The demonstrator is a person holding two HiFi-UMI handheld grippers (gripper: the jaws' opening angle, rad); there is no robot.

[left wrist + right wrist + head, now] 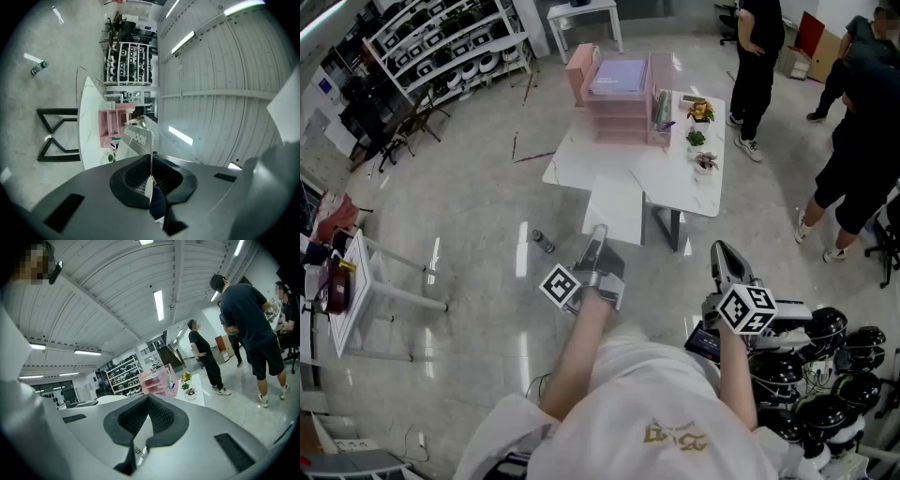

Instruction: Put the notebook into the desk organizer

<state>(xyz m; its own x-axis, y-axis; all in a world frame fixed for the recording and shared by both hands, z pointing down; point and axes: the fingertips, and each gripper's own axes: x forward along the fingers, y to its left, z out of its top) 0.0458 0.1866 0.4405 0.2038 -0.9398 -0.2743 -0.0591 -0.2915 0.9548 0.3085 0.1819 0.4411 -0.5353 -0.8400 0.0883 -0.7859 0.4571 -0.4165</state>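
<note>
A white notebook [615, 208] with "Notebook" printed on its cover [137, 138] is pinched edge-on in my left gripper [598, 236], which is shut on it [151, 180]. It hangs in the air in front of the white table [694, 192]. At the table's far side stands the pink desk organizer [619, 103], with a lilac sheet in its top tray; it also shows in the left gripper view [114, 123] and the right gripper view [157, 380]. My right gripper [722, 255] is held lower right, away from the table, its pads together with nothing between them [148, 399].
Small potted plants [700, 111] stand along the table's right side. People [759, 56] stand to the right of the table. A bottle [544, 242] lies on the floor at its left. Black gear [825, 366] is piled at lower right, and shelving [441, 47] stands at upper left.
</note>
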